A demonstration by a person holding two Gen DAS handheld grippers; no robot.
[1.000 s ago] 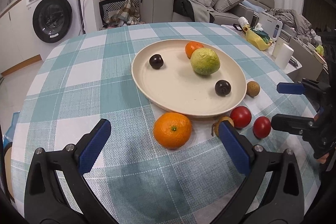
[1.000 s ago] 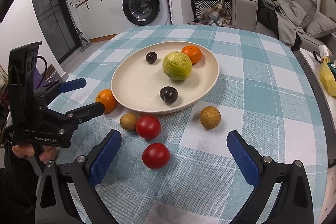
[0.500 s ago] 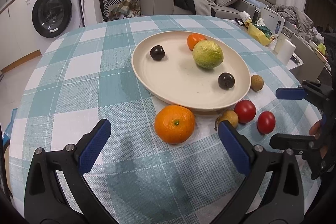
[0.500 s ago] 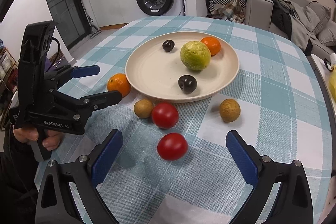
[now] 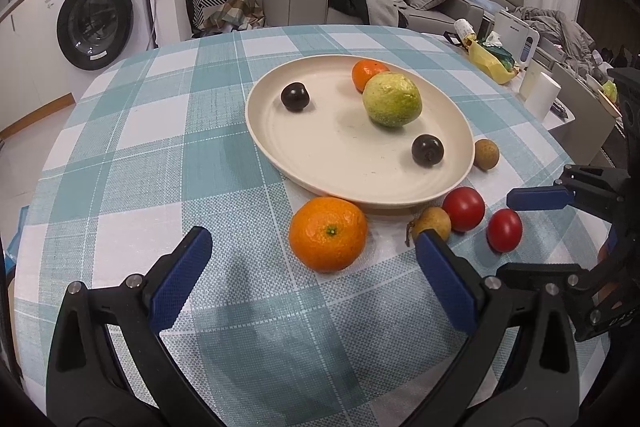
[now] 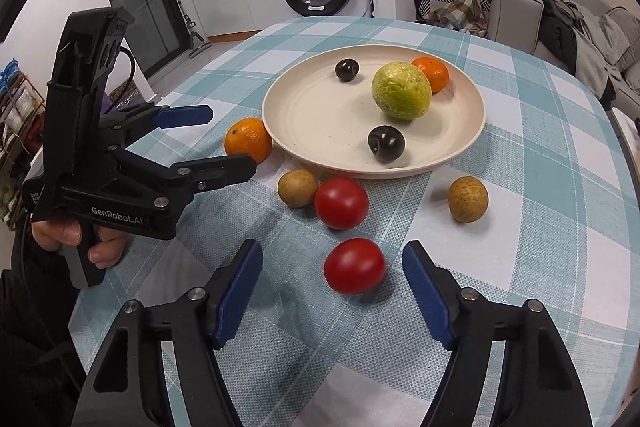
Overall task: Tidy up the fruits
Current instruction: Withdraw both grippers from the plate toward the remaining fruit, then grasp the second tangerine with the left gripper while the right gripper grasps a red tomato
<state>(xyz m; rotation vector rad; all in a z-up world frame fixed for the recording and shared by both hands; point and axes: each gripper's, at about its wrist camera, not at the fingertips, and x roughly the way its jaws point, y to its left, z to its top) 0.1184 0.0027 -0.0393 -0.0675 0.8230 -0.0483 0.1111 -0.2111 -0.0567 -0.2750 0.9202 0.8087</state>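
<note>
- Your round cream plate [image 6: 472,139] sits on the teal-and-white checked tablecloth [image 6: 560,187]. It holds a large yellow-green fruit [image 6: 401,90], a small orange mandarin [image 6: 432,73] touching it behind, and two dark, glossy plums [image 6: 386,143], well apart.
- Off the plate, near its rim: a larger orange mandarin [image 5: 328,234], two brown speckled round fruits [image 6: 468,199], and two smooth red tomatoes.
- The nearer red tomato [image 6: 354,265] lies on the cloth just ahead of your right gripper [image 6: 332,267], roughly centred between its blue pads [image 6: 236,291]. The jaws are closing; neither pad touches the fruit.
- Your left gripper [image 5: 312,239] is released and empty. The larger mandarin lies just ahead of its pads, untouched.
</note>
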